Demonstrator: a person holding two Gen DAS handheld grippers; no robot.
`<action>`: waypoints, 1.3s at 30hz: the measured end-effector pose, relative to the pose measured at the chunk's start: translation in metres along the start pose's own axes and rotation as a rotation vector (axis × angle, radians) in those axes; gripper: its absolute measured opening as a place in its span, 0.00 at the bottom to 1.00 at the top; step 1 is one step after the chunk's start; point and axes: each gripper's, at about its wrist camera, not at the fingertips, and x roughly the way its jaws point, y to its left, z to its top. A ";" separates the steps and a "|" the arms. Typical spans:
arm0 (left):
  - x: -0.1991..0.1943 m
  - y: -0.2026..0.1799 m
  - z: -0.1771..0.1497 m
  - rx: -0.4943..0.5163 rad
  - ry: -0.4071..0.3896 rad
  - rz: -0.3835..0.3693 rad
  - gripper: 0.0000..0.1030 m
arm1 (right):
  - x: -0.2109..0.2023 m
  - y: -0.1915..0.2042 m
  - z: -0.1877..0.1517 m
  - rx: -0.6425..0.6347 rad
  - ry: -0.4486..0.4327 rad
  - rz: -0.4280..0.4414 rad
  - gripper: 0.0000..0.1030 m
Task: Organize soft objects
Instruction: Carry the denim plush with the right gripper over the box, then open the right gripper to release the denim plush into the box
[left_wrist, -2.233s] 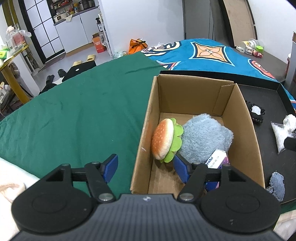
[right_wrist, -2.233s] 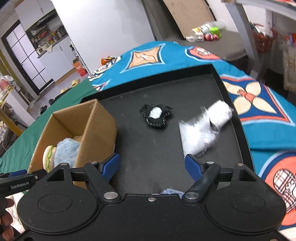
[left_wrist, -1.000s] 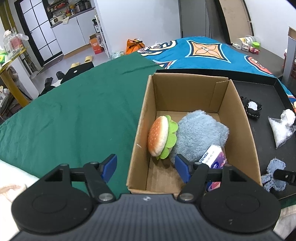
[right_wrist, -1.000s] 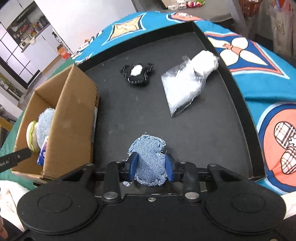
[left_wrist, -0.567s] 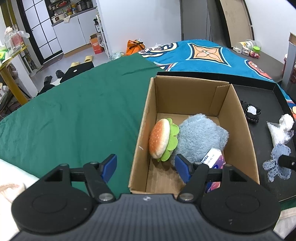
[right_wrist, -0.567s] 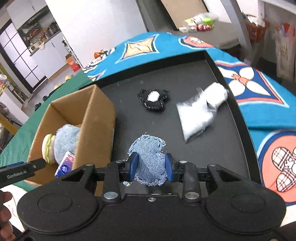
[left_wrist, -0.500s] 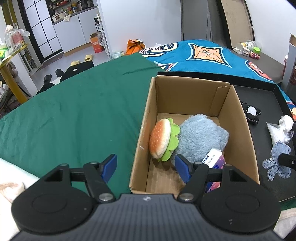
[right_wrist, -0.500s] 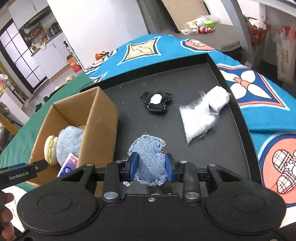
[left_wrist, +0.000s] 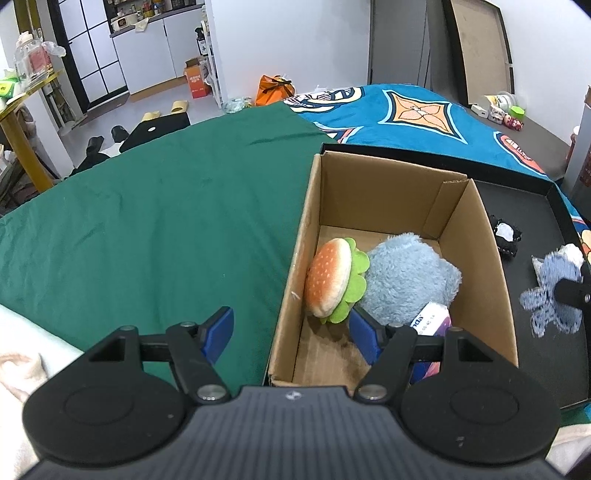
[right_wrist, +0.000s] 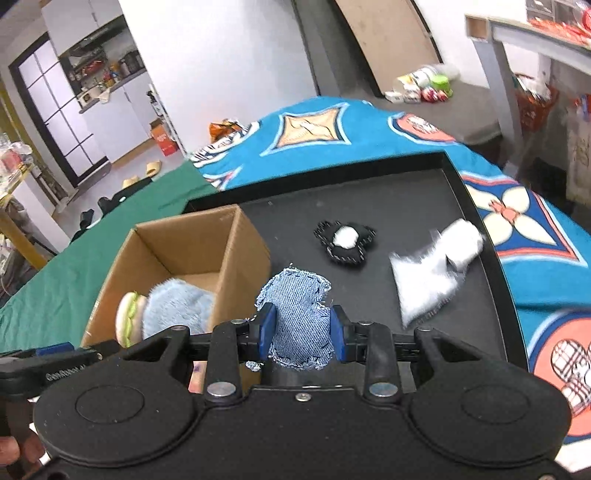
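1. Gripping a frayed blue denim patch (right_wrist: 299, 317) between its blue-padded fingers (right_wrist: 266, 328), the right gripper (right_wrist: 300, 334) holds it in the air beside the right wall of the open brown cardboard box (right_wrist: 236, 243).
2. From the left wrist view the denim patch (left_wrist: 550, 295) hangs clear of the black tray (left_wrist: 532, 214), just outside the box's right rim (left_wrist: 491, 254).
3. Spread wide and holding nothing, the left gripper (left_wrist: 291, 332) straddles the box's near left wall, one finger (left_wrist: 218, 328) over the green cloth (left_wrist: 147, 221), the other inside the box.
4. Inside the box lie a plush hamburger (left_wrist: 330, 277), a fluffy light-blue plush (left_wrist: 410, 280) and a small tissue pack (left_wrist: 432, 319), crowded toward the near end; the far end shows bare floor.
5. On the tray, well apart from the box, rest a black-and-white fabric piece (right_wrist: 345, 242) and a clear bag of white stuffing (right_wrist: 428, 280) near the tray's right edge.
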 end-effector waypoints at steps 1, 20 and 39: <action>0.000 0.001 0.000 -0.003 -0.001 -0.003 0.66 | 0.000 0.003 0.002 -0.009 -0.007 0.002 0.30; 0.003 0.017 -0.002 -0.081 0.007 -0.064 0.66 | 0.006 0.062 0.030 -0.130 -0.058 0.050 0.31; 0.017 0.032 -0.005 -0.171 0.047 -0.165 0.26 | 0.026 0.120 0.040 -0.239 -0.058 0.100 0.32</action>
